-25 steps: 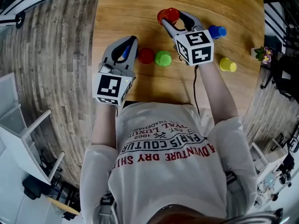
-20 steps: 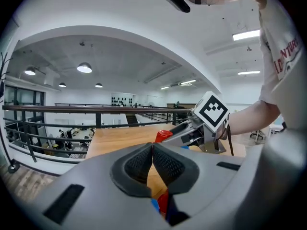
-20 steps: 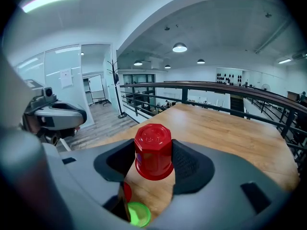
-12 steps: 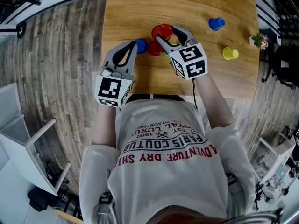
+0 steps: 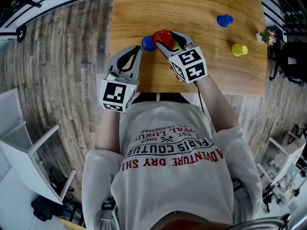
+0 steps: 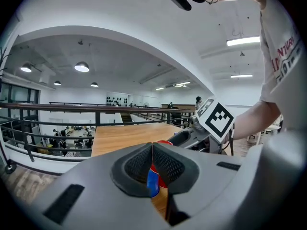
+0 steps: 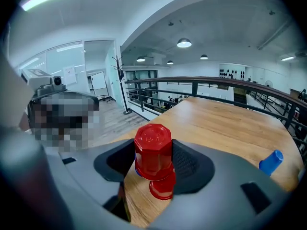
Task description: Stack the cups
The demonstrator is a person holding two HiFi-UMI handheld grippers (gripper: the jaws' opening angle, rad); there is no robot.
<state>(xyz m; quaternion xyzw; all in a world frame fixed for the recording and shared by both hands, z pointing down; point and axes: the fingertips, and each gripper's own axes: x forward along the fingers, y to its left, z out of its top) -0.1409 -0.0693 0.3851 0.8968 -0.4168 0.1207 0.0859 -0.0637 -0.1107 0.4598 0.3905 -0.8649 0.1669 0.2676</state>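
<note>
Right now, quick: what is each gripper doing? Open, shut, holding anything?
Left gripper: shut, nothing between its jaws.
Right gripper: shut on a red cup.

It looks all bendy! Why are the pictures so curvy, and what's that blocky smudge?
Head view: a wide lens bows the table edges. Both gripper views: black rounded corners, curved railing. Right gripper view: the blocky patch was added afterwards; the red cup looks sharp.

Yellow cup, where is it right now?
In the head view, the yellow cup sits at the right of the table, beside the lone blue cup.
</note>
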